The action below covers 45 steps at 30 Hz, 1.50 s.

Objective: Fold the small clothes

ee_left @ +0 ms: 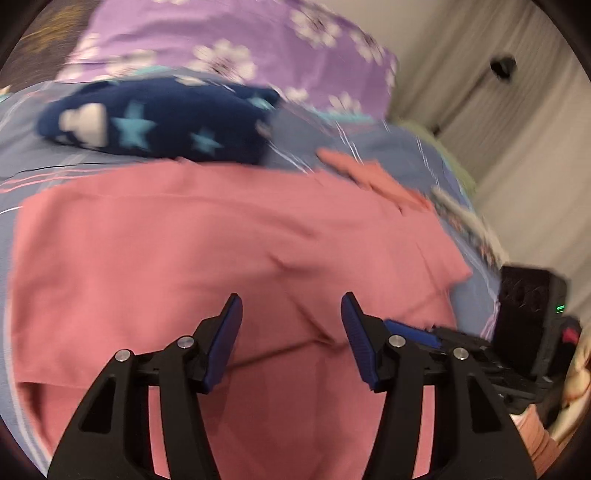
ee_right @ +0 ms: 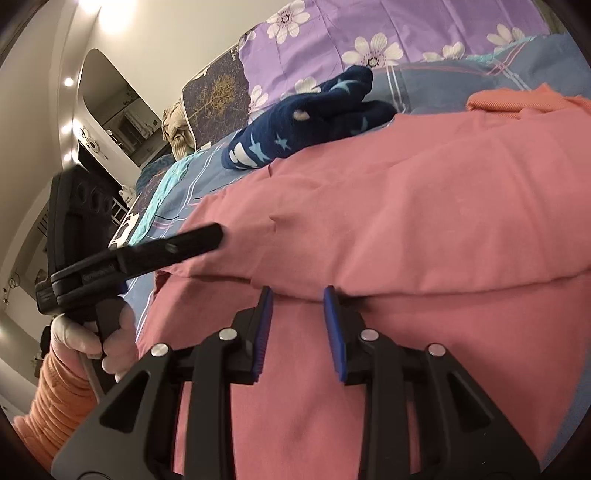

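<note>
A pink garment (ee_left: pixel 184 240) (ee_right: pixel 406 203) lies spread on the bed, with one layer folded over so that a fold edge runs across the right wrist view. My left gripper (ee_left: pixel 291 295) hovers over the pink cloth, open, with nothing between its blue pads. My right gripper (ee_right: pixel 297 290) is open too, its tips right at the fold edge and the pads not pressing on the cloth. One of the left gripper's fingers (ee_right: pixel 192 242) reaches in from the left over the garment's corner. The left wrist view is blurred.
A navy garment with stars (ee_left: pixel 166 125) (ee_right: pixel 295 125) lies beyond the pink one. An orange garment (ee_right: pixel 517 99) sits at the far right. Blue striped bedding (ee_right: pixel 192 173) and a purple flowered cover (ee_right: pixel 369 26) lie beneath. A gloved hand (ee_right: pixel 81 336) with an orange sleeve holds the left gripper.
</note>
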### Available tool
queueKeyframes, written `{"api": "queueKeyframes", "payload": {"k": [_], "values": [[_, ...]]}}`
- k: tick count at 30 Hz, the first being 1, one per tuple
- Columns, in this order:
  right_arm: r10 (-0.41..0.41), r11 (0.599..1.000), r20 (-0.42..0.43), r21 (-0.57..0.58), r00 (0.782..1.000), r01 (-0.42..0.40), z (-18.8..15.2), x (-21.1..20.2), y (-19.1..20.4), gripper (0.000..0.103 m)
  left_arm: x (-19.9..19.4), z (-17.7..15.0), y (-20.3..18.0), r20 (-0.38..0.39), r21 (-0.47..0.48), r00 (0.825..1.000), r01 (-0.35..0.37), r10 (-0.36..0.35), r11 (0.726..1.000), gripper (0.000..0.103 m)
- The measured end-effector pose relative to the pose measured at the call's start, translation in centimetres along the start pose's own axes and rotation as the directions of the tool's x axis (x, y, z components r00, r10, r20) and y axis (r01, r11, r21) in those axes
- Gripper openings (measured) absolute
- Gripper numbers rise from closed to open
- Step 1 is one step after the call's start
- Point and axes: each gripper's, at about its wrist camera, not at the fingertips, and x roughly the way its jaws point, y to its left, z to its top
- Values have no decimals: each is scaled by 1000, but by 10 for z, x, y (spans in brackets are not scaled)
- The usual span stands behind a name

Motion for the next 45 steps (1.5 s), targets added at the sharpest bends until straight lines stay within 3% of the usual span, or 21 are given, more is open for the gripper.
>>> {"api": "queueKeyframes", "payload": {"k": [2,4,5,7,11,14,18,21,24,27,32,36,37,38,40,43,45], "values": [[-64,997,-21,-37,998,63,-3,-5,-1,39,20,0,-10,-53,20,998,-20,21,1000,54],[-81,996,-25,-28,996,81,-2,-8,-9,39,35,1,-19,-57,33,997,-41,43,999,50],[-73,997,-27,-10,997,73,-2,-9,-14,39,36,1,-22,-52,39,998,-41,43,998,27],[-48,998,-30,29,998,49,0,-9,-24,38,40,6,-27,-61,27,998,8,-7,1000,0],[-39,999,-28,29,999,40,-2,-12,-25,38,22,21,-44,19,88,1000,-22,20,996,0],[-40,999,-3,30,999,41,-2,-15,-25,38,-13,39,-52,104,113,994,-28,16,993,0],[-38,995,88,96,995,30,2,-27,-37,42,-67,60,-53,205,154,978,-80,47,985,0],[-28,983,121,185,992,5,2,-29,-55,42,-97,65,-40,234,154,966,-144,105,978,0],[-37,973,88,232,995,16,2,-22,-66,39,-115,59,-16,247,137,951,-225,187,965,0],[-55,978,87,203,995,36,2,-22,-60,42,-126,45,26,228,57,938,-280,261,958,0],[-67,982,81,183,994,51,2,-20,-55,45,-109,19,81,136,-13,938,-320,319,947,2],[-74,983,78,174,994,59,1,-19,-54,46,-100,5,105,127,-37,876,-465,465,885,20],[-76,984,75,167,994,63,1,-19,-52,46,-100,5,106,133,-42,872,-469,471,882,21],[-79,985,72,161,994,67,1,-18,-51,47,-101,4,105,140,-47,874,-464,466,885,21],[-88,987,64,144,994,78,1,-18,-48,48,-98,1,99,151,-32,893,-425,424,905,23],[-115,991,41,80,993,111,1,-21,-33,48,-75,-4,85,141,27,916,-383,376,923,36],[-85,996,60,24,995,84,4,-30,-20,41,-49,-14,80,87,58,921,-386,381,921,37]]}}
